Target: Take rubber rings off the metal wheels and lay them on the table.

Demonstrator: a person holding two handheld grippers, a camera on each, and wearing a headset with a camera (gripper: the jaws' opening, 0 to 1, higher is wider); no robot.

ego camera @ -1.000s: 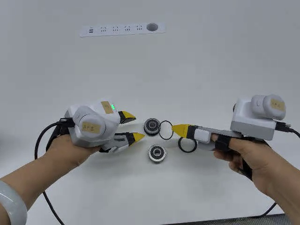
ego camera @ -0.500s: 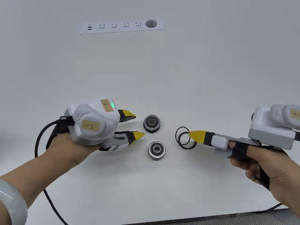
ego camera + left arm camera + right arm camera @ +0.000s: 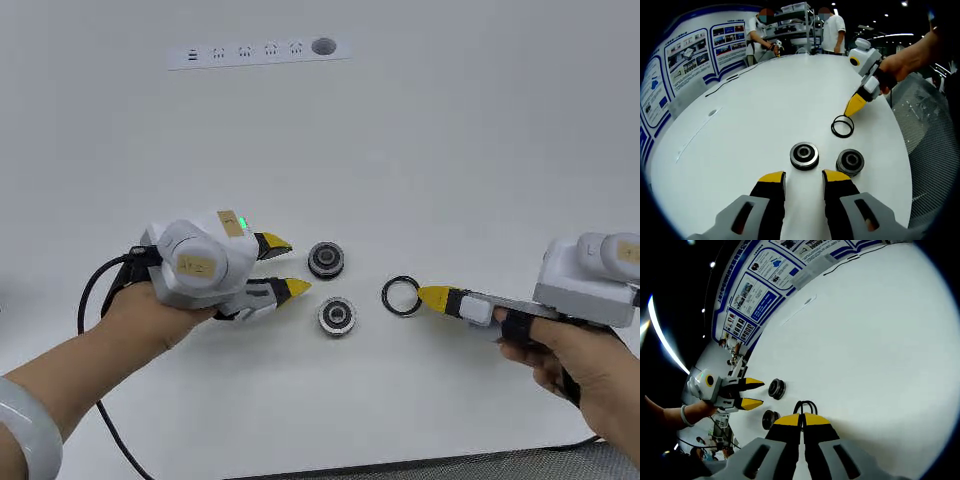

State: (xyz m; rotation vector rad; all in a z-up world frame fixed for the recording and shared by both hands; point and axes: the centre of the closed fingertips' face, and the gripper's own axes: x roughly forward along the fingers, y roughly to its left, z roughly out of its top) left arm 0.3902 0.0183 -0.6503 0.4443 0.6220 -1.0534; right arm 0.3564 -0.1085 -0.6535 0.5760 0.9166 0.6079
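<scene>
Two metal wheels lie flat on the white table, both bare of rings. To their right, black rubber rings lie stacked on the table. My right gripper is shut, its yellow tip at the stack's right rim, pinching a ring's edge as far as I can tell. My left gripper is open just left of the wheels, with nothing between its jaws. In the left gripper view the wheels sit just ahead of the jaws and the rings beyond. The right gripper view has the rings at its tips.
A white power strip lies at the far side of the table. A black cable trails from the left gripper toward the near table edge. People stand by shelves beyond the table's far end.
My right gripper has moved right, carrying a thin ring away from the wheels to the other ring. The left gripper has stayed put.
</scene>
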